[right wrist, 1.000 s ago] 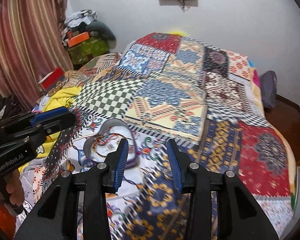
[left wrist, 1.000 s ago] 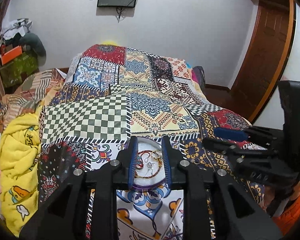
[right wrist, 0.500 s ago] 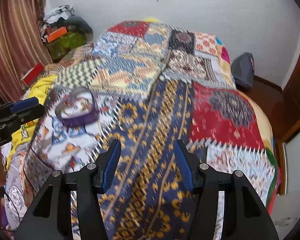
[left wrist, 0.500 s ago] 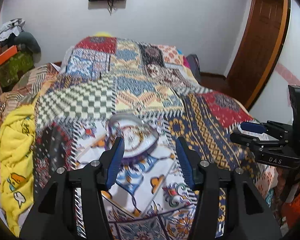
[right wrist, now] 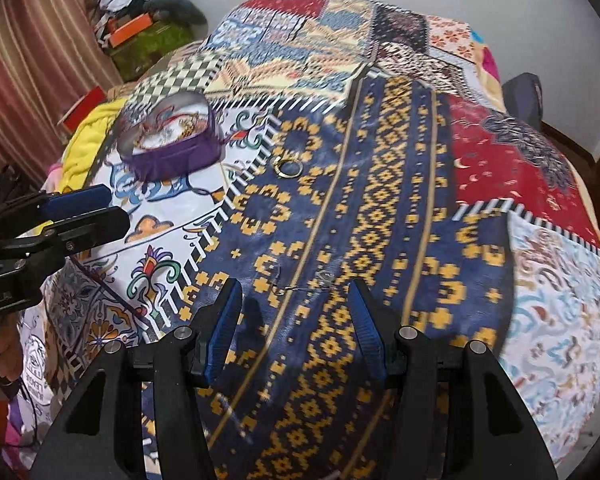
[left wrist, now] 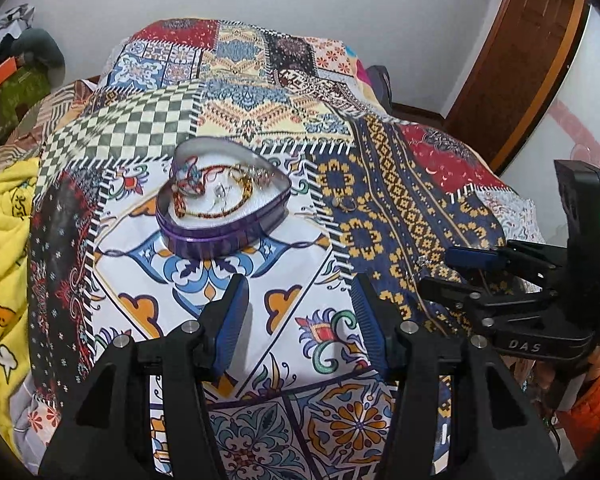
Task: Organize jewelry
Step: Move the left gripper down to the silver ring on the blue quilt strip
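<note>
Right wrist view shows the right gripper (right wrist: 294, 322), fingers wide and empty, straddling a thin chain (right wrist: 300, 287) at lower centre, likely to lift it toward the tin (right wrist: 170, 142) upper left.

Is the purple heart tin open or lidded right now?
Open: the purple heart-shaped tin has no lid on, and the beaded bracelets lie exposed inside.

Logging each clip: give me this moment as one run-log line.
left hand-held gripper: open, empty | right hand-held gripper: open, above thin chain | heart-shaped tin: holds bracelets | rings: loose on quilt
</note>
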The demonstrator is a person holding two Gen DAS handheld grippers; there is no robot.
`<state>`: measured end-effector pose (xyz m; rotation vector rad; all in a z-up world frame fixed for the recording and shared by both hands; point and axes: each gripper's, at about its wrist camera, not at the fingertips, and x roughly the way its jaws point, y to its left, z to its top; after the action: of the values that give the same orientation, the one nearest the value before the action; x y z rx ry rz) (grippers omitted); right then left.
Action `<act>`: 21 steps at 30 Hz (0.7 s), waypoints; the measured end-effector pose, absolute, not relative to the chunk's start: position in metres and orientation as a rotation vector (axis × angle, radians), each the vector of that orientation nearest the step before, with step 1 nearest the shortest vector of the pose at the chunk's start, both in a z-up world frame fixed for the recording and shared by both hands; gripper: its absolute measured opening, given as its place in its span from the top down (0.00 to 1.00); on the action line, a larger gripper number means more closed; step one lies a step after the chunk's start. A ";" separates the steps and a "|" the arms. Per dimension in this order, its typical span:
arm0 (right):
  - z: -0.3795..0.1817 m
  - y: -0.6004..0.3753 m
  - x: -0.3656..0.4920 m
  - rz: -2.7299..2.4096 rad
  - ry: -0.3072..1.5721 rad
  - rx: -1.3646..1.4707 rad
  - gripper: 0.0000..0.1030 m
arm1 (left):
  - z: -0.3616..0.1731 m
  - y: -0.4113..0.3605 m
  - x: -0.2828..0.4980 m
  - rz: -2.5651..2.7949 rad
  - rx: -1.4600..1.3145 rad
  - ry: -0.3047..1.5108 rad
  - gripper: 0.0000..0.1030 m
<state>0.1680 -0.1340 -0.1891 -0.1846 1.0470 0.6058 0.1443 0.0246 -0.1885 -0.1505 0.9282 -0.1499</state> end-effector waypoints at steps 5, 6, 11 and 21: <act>-0.195 -0.129 0.175 0.608 1.053 -0.198 0.53 | -0.195 0.029 0.146 -0.143 -0.171 0.944 0.49; -0.193 -0.130 0.176 0.610 1.053 -0.191 0.54 | -0.197 0.031 0.146 -0.141 -0.176 0.946 0.49; -0.188 -0.134 0.183 0.597 1.046 -0.175 0.64 | -0.200 0.036 0.147 -0.134 -0.196 0.949 0.49; -0.198 -0.128 0.178 0.560 1.037 -0.300 0.80 | -0.206 0.039 0.152 -0.138 -0.225 0.965 0.49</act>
<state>0.1779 -0.1281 -0.1981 -0.3002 1.0370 0.5605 0.1525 0.0389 -0.2057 -0.2248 0.9654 -0.1379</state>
